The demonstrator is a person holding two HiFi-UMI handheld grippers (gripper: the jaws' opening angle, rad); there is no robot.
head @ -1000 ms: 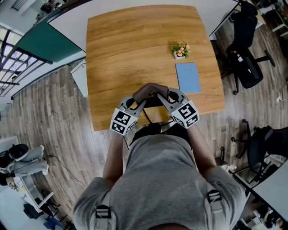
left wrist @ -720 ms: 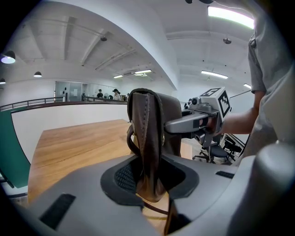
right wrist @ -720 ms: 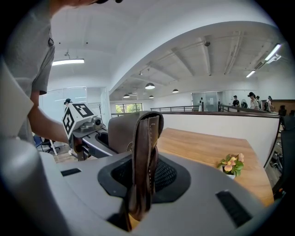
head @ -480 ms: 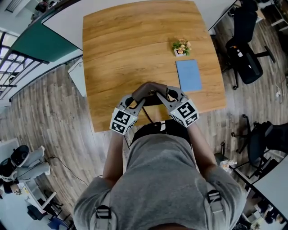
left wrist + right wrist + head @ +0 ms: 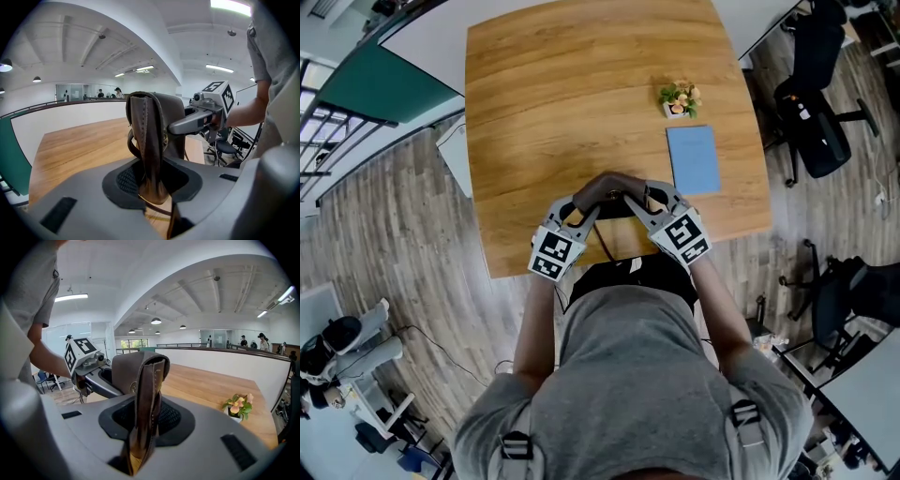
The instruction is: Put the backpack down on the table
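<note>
Backpack emblem too small to read.

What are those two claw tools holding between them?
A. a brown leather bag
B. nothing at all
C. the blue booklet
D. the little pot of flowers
A: the brown leather bag is caught between the jaws of the left gripper and of the right gripper. The right one's jaws have just been opening slightly, with the bag's leather between them.
</note>
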